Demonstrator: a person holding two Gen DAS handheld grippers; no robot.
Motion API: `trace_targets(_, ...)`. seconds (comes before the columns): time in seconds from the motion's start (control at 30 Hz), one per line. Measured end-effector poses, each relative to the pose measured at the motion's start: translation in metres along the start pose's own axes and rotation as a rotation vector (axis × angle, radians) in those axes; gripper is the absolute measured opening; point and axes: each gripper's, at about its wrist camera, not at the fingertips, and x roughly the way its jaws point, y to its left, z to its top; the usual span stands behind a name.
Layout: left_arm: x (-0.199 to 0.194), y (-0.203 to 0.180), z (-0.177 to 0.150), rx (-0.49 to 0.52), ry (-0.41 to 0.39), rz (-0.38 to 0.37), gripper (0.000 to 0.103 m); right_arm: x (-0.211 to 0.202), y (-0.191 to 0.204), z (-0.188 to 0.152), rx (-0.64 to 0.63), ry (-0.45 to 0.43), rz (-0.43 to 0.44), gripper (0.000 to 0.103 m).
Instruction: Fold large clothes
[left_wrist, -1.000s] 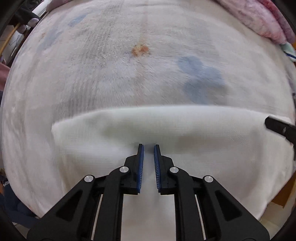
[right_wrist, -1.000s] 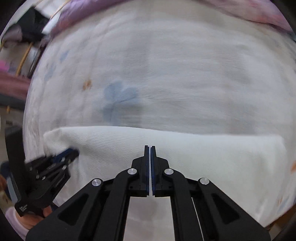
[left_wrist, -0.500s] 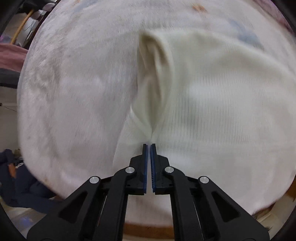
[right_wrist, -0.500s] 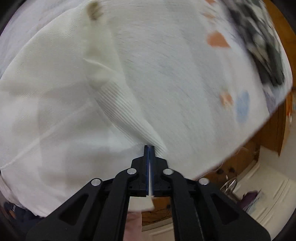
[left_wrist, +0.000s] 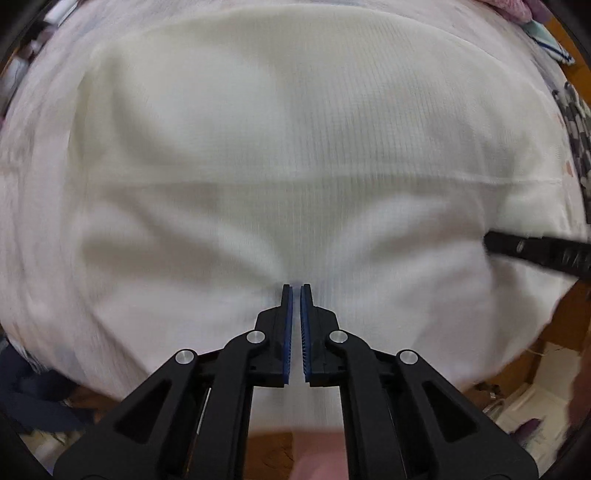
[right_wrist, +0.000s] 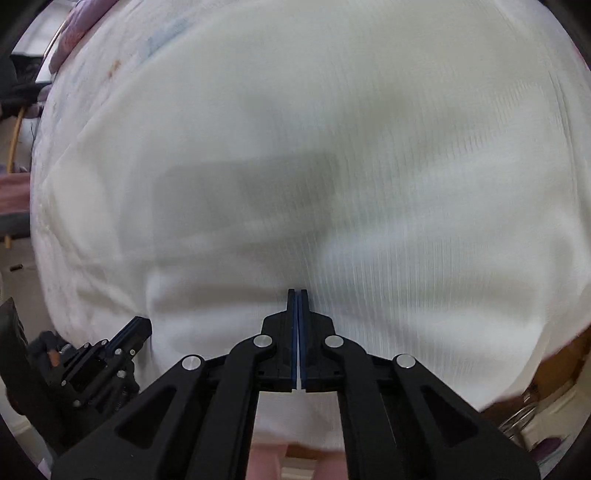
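A large white ribbed garment (left_wrist: 295, 140) lies spread over the bed and fills most of both views (right_wrist: 332, 129). My left gripper (left_wrist: 295, 286) points down at its near edge, shut on the fabric, and creases fan out from the tips. My right gripper (right_wrist: 297, 291) is shut on the same near edge, with a strip of white cloth showing between its pads. In the left wrist view the right gripper (left_wrist: 535, 251) comes in from the right edge. In the right wrist view the left gripper (right_wrist: 136, 328) sits at the lower left, at the garment's border.
A pale fleece blanket (left_wrist: 33, 221) with faint prints covers the bed under the garment. Pink bedding (left_wrist: 509, 5) and a dark patterned cloth (left_wrist: 576, 122) lie at the right. Wooden bed frame (left_wrist: 569, 317) and floor show below. Dark blue clothes (left_wrist: 33, 398) lie at the lower left.
The left jaws closed on the garment's edge. Both grippers swept sideways across the bed with the cloth, and the garment went from a narrow folded band to a wide sheet filling both views.
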Motion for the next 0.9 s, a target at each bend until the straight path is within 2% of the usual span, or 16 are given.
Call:
trace_targets(0.07, -0.002, 0.003, -0.016, -0.007, 0.019, 0.004, 0.004, 0.005, -0.011, -0.020, 0.010, 0.071, 0.018, 0.000)
trace_targets(0.17, -0.008, 0.004, -0.033, -0.005, 0.052, 0.022, 0.004, 0.009, -0.017, -0.044, -0.015, 0.136, -0.023, 0.000)
trace_targets(0.27, -0.036, 0.000, -0.053, -0.015, 0.044, -0.013, 0.005, 0.001, -0.013, -0.053, -0.014, 0.175, -0.023, 0.001)
trace_targets(0.3, -0.045, -0.003, -0.056, -0.005, 0.036, -0.002, 0.007, -0.005, -0.010, -0.055, -0.021, 0.175, -0.010, 0.006)
trace_targets(0.33, -0.057, 0.009, -0.058, 0.001, 0.032, 0.011, 0.025, -0.014, -0.007, -0.054, -0.034, 0.167, -0.009, 0.007)
trace_targets(0.37, -0.069, 0.006, -0.055, 0.003, 0.020, 0.018, 0.043, -0.024, -0.004, -0.052, -0.049, 0.148, -0.020, 0.015)
trace_targets(0.4, -0.078, 0.004, -0.050, -0.001, -0.006, 0.008, 0.074, -0.034, -0.001, -0.049, -0.057, 0.121, -0.029, 0.034)
trace_targets(0.43, -0.088, 0.001, -0.041, 0.001, -0.052, 0.001, 0.082, -0.044, 0.004, -0.047, -0.062, 0.086, -0.032, 0.051)
trace_targets(0.47, -0.092, 0.002, -0.040, 0.010, -0.071, 0.008, 0.083, -0.061, 0.005, -0.041, -0.063, 0.024, -0.044, 0.088)
trace_targets(0.5, -0.096, -0.005, -0.036, 0.026, -0.070, 0.027, 0.084, -0.073, 0.001, -0.039, -0.055, -0.026, -0.071, 0.095)
trace_targets(0.53, -0.099, -0.018, -0.034, 0.038, -0.056, 0.049, 0.084, -0.086, 0.003, -0.033, -0.045, -0.077, -0.085, 0.095)
trace_targets(0.63, -0.107, -0.018, -0.028, 0.037, -0.073, 0.022, 0.085, -0.105, 0.011, -0.019, -0.034, -0.113, -0.076, 0.095)
trace_targets(0.67, -0.100, -0.043, -0.009, 0.035, -0.076, 0.019, 0.085, -0.110, 0.014, -0.013, -0.024, -0.125, -0.090, 0.095)
trace_targets(0.73, -0.104, -0.052, 0.009, 0.038, -0.088, 0.014, 0.087, -0.122, 0.018, -0.011, -0.004, -0.139, -0.077, 0.095)
trace_targets(0.9, -0.121, -0.079, 0.046, 0.061, -0.103, -0.033, 0.089, -0.145, 0.013, 0.000, 0.016, -0.154, -0.114, 0.095)
